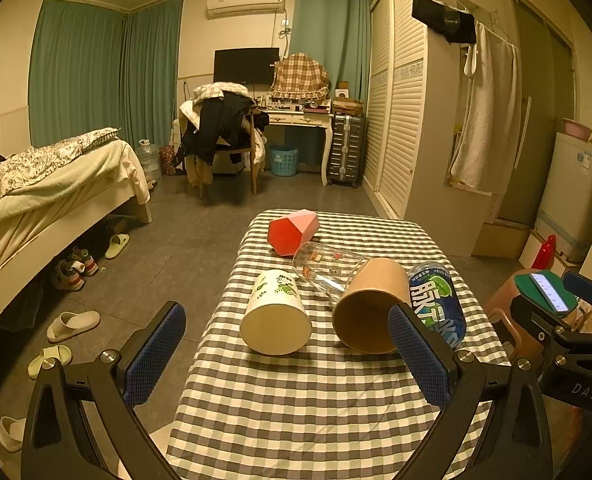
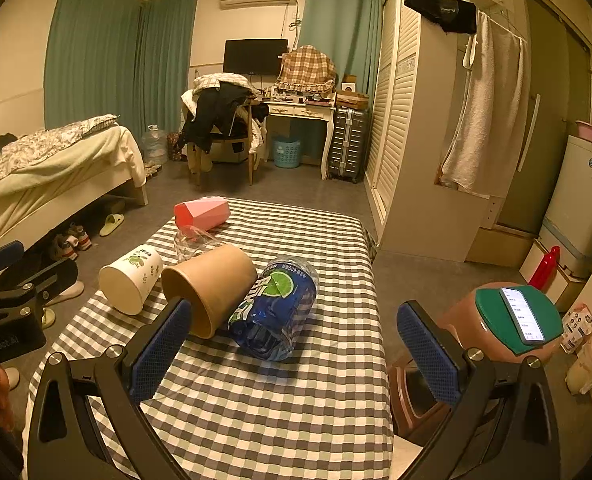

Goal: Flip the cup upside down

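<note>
Several cups lie on their sides on a checkered table [image 1: 315,400]. A white cup with green print [image 1: 276,314] [image 2: 130,282] and a brown paper cup [image 1: 369,306] [image 2: 210,288] point their mouths toward me. A clear glass [image 1: 327,270] [image 2: 194,242] and a pink faceted cup [image 1: 292,232] [image 2: 202,213] lie farther back. My left gripper [image 1: 288,356] is open and empty, just short of the white and brown cups. My right gripper [image 2: 296,352] is open and empty, its left finger [image 2: 162,352] beside the brown cup.
A crushed blue plastic bottle [image 1: 439,300] [image 2: 276,312] lies against the brown cup's right side. A brown stool with a green pad and a phone [image 2: 521,314] stands right of the table. A bed [image 1: 36,200], slippers, a desk and a wardrobe lie beyond.
</note>
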The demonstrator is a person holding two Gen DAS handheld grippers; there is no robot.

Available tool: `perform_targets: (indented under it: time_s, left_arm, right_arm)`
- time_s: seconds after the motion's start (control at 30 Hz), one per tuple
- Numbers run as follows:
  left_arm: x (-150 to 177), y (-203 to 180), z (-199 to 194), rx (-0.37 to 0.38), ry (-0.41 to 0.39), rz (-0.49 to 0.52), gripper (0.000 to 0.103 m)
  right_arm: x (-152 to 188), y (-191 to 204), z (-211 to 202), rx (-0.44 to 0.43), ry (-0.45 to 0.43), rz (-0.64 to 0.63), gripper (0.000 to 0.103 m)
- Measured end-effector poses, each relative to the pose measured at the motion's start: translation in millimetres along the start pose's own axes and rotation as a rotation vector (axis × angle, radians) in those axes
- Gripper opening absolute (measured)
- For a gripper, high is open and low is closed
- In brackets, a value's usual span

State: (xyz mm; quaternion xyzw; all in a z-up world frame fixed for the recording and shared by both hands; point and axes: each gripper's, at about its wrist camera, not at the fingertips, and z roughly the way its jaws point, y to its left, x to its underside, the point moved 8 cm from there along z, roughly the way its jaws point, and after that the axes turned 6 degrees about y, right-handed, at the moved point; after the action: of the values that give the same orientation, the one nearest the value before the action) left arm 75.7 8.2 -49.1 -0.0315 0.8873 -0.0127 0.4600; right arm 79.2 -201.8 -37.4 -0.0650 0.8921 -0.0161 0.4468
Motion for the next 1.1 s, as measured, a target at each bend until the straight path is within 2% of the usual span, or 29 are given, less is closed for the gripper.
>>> perform_targets:
  time_s: [1.1]
  left_arm:
    - [5.9, -0.6, 1.5, -0.002, 0.010, 0.008, 0.103]
  right_arm:
    - [4.8, 4.8, -2.1, -0.008, 0.005, -0.002, 0.103]
